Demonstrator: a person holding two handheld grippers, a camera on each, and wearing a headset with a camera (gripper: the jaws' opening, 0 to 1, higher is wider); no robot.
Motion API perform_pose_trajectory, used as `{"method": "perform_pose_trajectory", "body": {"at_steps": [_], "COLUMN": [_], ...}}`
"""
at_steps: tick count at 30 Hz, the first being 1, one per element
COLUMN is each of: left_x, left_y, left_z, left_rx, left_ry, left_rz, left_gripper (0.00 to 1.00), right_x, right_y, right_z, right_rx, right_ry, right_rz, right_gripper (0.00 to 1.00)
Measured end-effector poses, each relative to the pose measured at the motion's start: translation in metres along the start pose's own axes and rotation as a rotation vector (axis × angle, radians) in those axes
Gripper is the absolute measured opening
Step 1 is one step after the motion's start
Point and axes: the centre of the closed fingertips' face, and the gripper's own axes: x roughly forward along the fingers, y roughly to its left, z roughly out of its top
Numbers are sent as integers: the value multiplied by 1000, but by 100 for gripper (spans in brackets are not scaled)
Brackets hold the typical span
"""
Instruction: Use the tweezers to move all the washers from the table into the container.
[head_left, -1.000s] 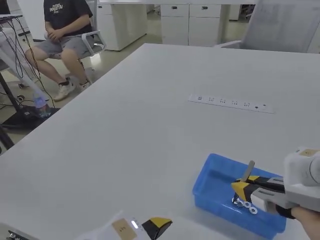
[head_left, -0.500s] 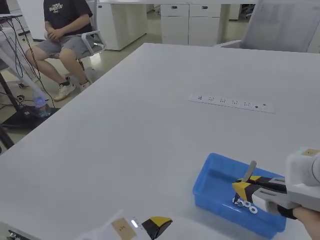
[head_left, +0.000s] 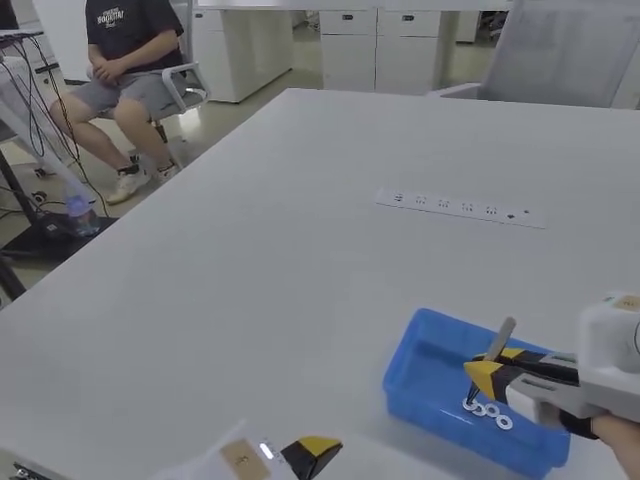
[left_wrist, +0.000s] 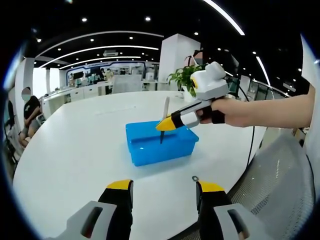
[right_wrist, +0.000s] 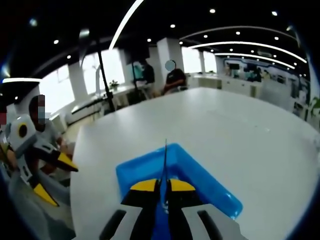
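At the far left a person (head_left: 125, 50) sits on a chair. The left gripper (left_wrist: 162, 186) is by the near edge of the white table (head_left: 300, 250). Its jaws are spread wide with nothing between them. One small washer (left_wrist: 195, 178) lies on the table, just beside its right jaw. Further right is the blue container (head_left: 430, 350), with three washers (head_left: 487, 412) in a row inside. The right gripper (head_left: 483, 375) is pressed together, pinching the tweezers (head_left: 497, 340). The tweezer tips point down into the container, near those three washers.
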Motion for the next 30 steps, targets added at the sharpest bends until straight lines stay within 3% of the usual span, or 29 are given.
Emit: {"method": "perform_pose_trajectory", "body": {"at_steps": [30], "left_x": [1], "left_y": [-1], "left_z": [1], "left_rx": [1], "left_ry": [2], "left_rz": [-4], "left_gripper": [49], "right_x": [-33], "right_y": [23], "right_z": [25], "right_rx": [6], "right_ry": [-83], "right_rz": [18], "right_gripper": [4]}}
